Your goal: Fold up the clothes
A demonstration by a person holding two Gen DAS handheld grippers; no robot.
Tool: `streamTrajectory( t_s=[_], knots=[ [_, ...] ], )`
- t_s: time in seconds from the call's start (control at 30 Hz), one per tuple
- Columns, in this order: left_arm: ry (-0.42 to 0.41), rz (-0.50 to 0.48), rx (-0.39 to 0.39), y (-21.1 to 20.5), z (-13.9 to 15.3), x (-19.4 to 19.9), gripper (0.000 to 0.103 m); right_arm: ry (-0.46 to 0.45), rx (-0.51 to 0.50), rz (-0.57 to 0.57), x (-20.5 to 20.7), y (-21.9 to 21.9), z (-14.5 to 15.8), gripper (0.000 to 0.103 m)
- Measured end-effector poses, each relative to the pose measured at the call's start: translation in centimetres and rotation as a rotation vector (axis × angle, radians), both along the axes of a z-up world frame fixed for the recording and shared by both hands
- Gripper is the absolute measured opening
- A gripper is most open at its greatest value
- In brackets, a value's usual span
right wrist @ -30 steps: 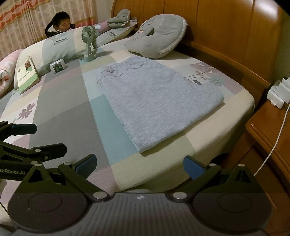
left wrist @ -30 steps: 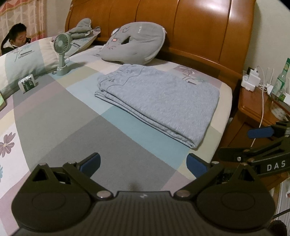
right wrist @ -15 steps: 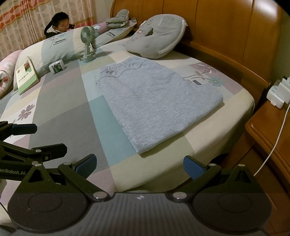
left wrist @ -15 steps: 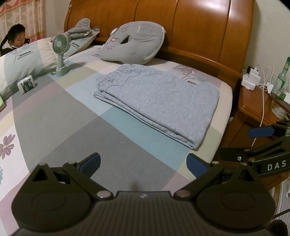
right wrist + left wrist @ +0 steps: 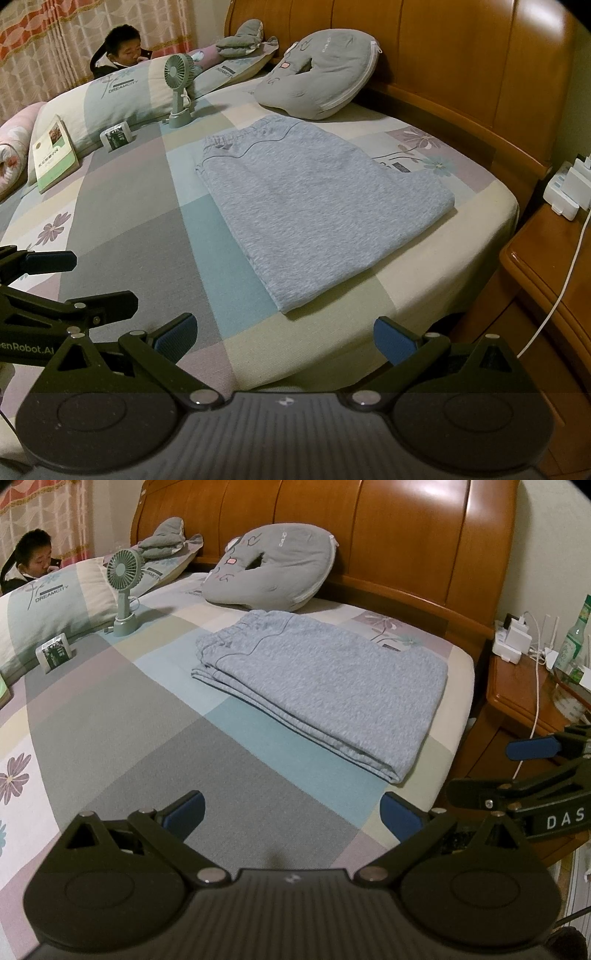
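Bed (image 5: 110, 738): covered by a patchwork sheet.
Grey trousers (image 5: 325, 686): laid folded flat near the headboard side, just beside a grey cushion (image 5: 273, 568).
Left gripper (image 5: 291, 812): held spread wide, nothing gripped.
Right gripper (image 5: 284, 336): held spread wide, nothing gripped, clear of the trousers.
Fan (image 5: 123, 590): stood upright.

Stuff on my bed: a little green fan (image 5: 123, 590) standing by the long pillow (image 5: 122, 96), a grey cushion (image 5: 275, 568) against the headboard (image 5: 406, 535), a book (image 5: 51, 155) leaning there too.
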State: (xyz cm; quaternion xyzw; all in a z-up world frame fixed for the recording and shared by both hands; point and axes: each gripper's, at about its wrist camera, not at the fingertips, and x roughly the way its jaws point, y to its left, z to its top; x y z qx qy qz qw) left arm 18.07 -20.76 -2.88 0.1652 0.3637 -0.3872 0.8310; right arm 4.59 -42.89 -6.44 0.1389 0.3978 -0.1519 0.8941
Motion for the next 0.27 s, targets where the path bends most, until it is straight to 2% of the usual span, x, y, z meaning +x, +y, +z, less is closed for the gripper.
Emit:
streamTrajectory(
  t_s=[0.27],
  knots=[
    [0.005, -0.001, 0.005, -0.12, -0.03, 0.08, 0.101, 0.003, 0.000, 0.000, 0.08, 0.01, 0.00, 0.103]
  ],
)
